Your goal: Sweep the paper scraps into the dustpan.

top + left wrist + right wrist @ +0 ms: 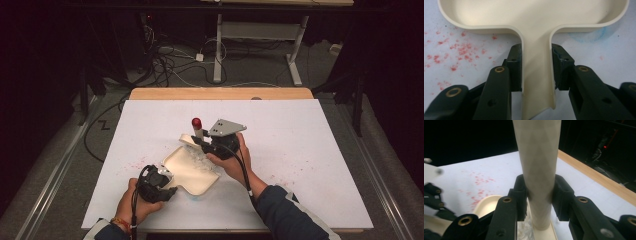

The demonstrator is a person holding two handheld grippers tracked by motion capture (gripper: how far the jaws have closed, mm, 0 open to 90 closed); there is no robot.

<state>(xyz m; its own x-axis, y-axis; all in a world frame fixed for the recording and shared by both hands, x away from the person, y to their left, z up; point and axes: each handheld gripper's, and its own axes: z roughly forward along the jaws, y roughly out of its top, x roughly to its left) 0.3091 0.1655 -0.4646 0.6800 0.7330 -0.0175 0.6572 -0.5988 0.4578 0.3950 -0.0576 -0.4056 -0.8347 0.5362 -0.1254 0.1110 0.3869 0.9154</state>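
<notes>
Pestle upright over the cream dish while your other claw pins the dish's handle

Keep your left claw (536, 75) clamped square on the handle of the dish (192, 170), pads on both side walls as they sit now, so the dish stays flat on the white surface (300, 150) near its front edge; your right claw (539, 195) is closed round the lower shaft of the pale, red-topped pestle (197, 127), whose foot stands at the dish's far rim, just above what looks like pale crumbs. Hold the pestle vertical and press straight down, working in small circles inside the rim, since a tilted push could tip the dish or scatter more powder onto the red specks (461, 50) already dotting the surface
</notes>
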